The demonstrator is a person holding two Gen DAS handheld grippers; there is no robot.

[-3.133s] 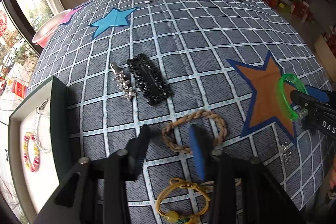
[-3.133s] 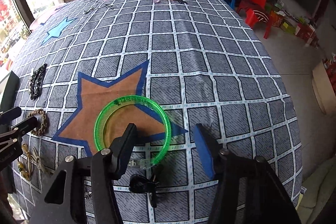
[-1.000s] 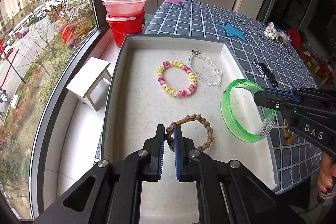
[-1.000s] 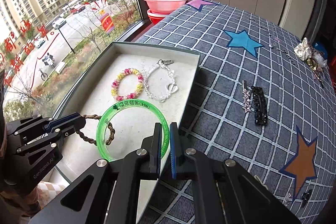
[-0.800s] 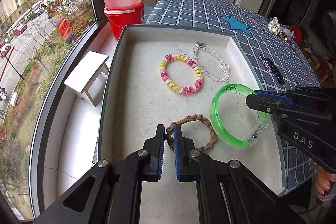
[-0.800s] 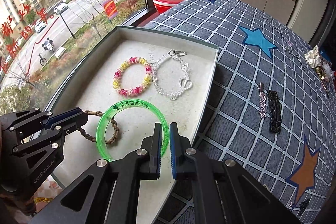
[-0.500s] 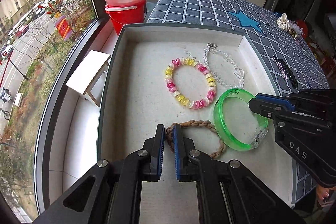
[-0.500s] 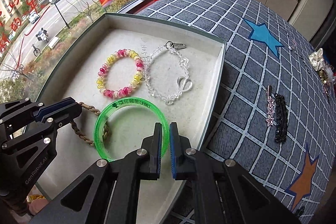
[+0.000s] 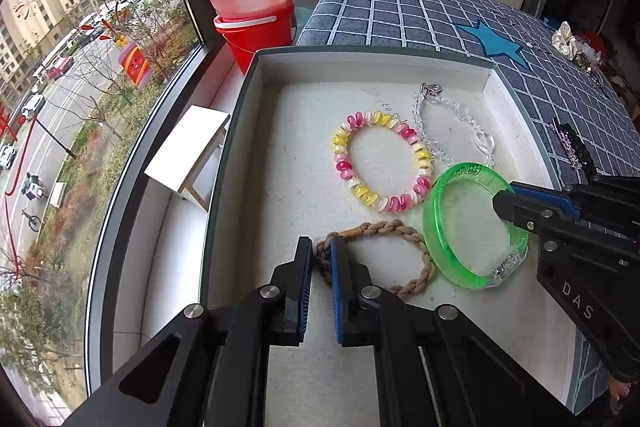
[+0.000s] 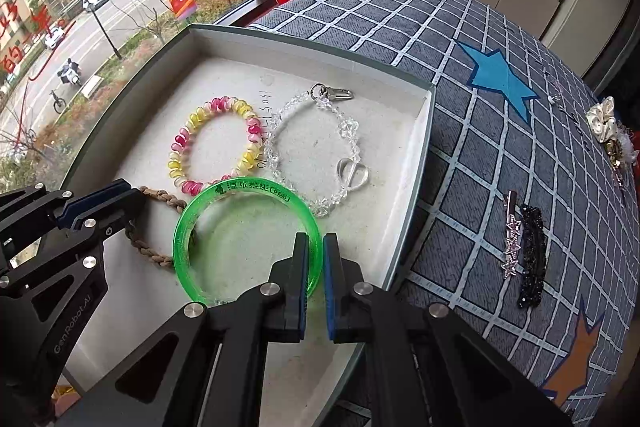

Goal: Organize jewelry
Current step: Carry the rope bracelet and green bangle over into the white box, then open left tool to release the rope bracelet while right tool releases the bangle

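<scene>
Left wrist view: left gripper pinches the brown braided bracelet low over the white tray, near the pink and yellow bead bracelet

Right wrist view: right gripper pinches the green bangle over the tray's near right part, beside the clear bead bracelet

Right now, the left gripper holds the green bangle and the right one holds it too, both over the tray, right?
Not quite. The left gripper is shut on the braided brown bracelet, not the green bangle; the left wrist view shows it. The right gripper does hold the bangle, both over the tray.
</scene>
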